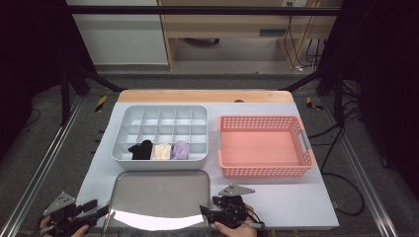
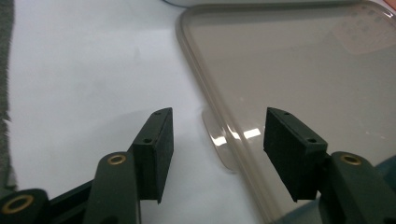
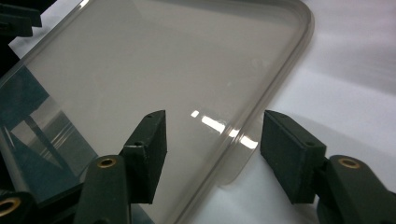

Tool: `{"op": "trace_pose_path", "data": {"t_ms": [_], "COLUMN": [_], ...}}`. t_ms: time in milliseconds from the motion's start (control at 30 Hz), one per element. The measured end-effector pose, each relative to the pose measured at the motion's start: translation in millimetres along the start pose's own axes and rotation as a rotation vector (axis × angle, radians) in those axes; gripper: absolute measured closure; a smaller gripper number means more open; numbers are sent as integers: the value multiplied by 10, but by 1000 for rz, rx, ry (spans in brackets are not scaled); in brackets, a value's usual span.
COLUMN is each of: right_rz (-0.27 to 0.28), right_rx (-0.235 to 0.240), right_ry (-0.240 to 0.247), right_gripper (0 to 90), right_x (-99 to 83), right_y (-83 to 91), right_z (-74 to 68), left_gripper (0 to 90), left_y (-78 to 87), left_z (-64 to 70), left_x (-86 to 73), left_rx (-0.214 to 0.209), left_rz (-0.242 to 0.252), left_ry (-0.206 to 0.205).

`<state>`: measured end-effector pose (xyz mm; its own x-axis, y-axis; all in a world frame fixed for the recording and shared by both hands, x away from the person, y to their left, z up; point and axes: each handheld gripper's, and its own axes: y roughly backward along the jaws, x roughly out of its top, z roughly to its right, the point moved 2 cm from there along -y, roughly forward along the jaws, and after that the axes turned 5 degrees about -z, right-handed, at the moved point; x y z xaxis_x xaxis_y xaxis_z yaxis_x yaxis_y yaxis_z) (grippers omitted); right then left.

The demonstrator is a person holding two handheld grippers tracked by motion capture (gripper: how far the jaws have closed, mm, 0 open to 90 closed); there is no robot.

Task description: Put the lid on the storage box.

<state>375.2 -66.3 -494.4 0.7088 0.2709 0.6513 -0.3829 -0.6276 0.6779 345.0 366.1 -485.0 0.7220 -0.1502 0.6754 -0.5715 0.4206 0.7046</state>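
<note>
1 clear lid (image 1: pixel 159 197) lies flat at table's (image 1: pixel 276 197) near edge, in front of 1 grey divided box (image 1: pixel 160 136) w/ 3 rolled socks (image 1: pixel 159 150); 1 pink basket (image 1: pixel 264 145) beside. Left gripper (image 1: pixel 101 210) & right gripper (image 1: pixel 205 212) sit low at lid's opposite sides, jaws spread, each straddling a rim tab, not clamped.

The lid's (image 1: pixel 158 197) near edge runs off the high view's bottom.

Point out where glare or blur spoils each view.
High view: a white glare band washes out the clear lid's near edge. Left gripper view: small bright glints on the lid's rim; the near jaws look soft. Right gripper view: glints along the rim, reflections at left.
</note>
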Motion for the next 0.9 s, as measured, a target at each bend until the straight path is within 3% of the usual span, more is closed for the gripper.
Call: {"op": "trace_pose_path", "data": {"t_ms": [367,900], "right_rz": [-15,-7], "right_rx": [13,25], "right_ry": [-31,-126], "right_gripper": [469,501], "right_x": [-71,-72], "right_y": [27,37], "right_z": [-9,-2], "left_gripper": [471,495], "left_y": [-64,-103], "left_z": [95,137], "left_x": [-19,1], "left_rx": [-20,-12], "left_rz": [-51,-54], "left_ry": [15,35]}}
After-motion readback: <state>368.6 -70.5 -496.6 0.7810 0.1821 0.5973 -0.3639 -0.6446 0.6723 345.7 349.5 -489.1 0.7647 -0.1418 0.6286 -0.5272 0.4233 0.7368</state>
